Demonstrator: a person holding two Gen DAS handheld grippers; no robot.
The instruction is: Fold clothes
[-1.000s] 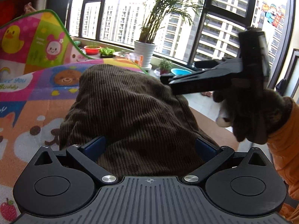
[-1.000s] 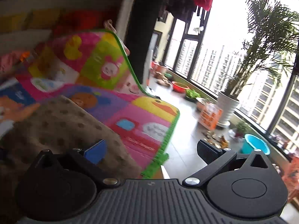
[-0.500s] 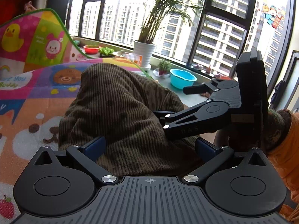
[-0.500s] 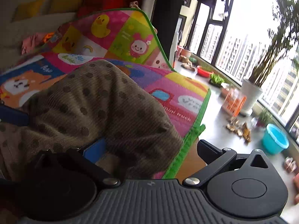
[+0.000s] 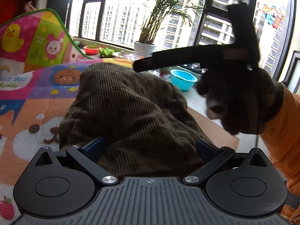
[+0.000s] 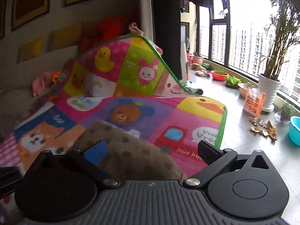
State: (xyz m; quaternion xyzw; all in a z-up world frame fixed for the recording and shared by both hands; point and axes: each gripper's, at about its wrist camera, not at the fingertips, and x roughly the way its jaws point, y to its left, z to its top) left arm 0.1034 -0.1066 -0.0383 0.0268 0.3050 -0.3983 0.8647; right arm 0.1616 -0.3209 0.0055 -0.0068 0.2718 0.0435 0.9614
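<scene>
Right gripper (image 5: 142, 66) hovers tilted above brown corduroy garment (image 5: 131, 112), jaws spread.

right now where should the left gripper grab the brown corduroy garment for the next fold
Take the brown corduroy garment at its near hem, which already lies between the left gripper's open jaws. Come straight in from the near side, low over the play mat: the cloth bunches thickest there, while the far end lies flatter.

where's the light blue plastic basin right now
In the left wrist view the light blue plastic basin sits on the floor by the window, just right of the brown corduroy garment, near the white plant pot.
</scene>
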